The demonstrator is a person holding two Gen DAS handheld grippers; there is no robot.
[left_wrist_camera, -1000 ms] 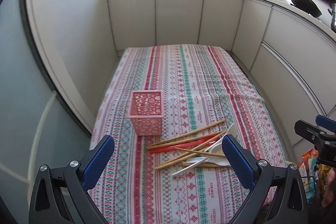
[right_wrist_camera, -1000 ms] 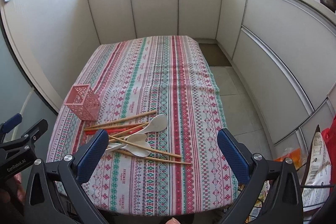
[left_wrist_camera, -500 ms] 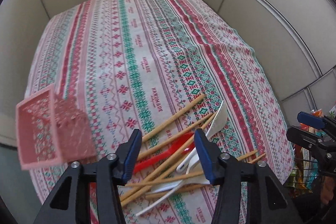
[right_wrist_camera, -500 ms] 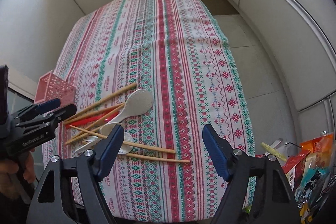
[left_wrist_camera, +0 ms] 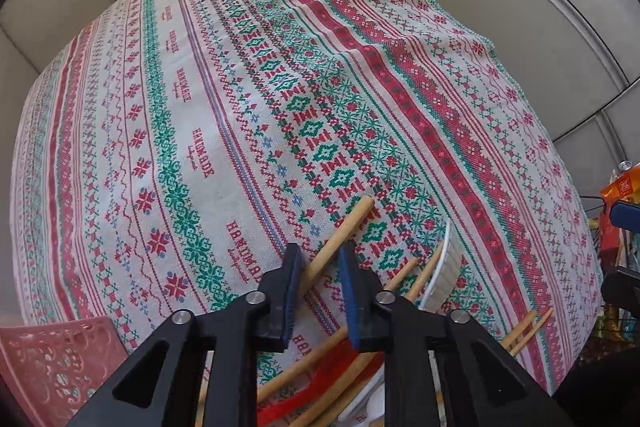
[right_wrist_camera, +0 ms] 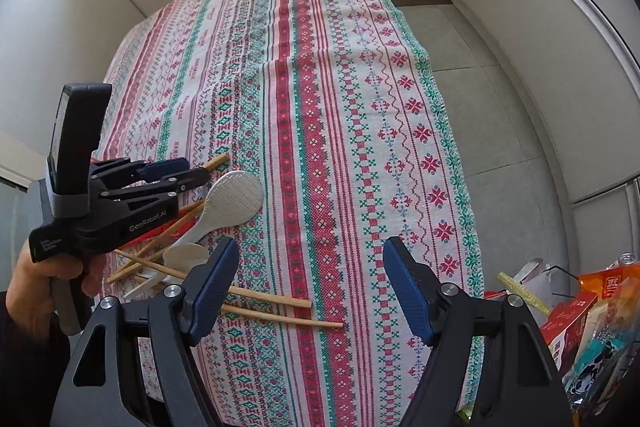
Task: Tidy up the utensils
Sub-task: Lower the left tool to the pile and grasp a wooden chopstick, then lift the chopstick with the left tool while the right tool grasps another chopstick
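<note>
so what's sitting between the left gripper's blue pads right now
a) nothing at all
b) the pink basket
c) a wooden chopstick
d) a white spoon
c: in the left wrist view a wooden chopstick runs up through the narrow gap of the left gripper, whose jaws have just been closing; the white spoon lies off to its right and the pink basket to its lower left.

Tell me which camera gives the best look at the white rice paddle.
The right wrist view. There the white rice paddle shows its whole dimpled head and most of its handle, lying in the utensil pile beside the left gripper. The left wrist view catches only the paddle's edge, side-on behind the black gripper body.
</note>
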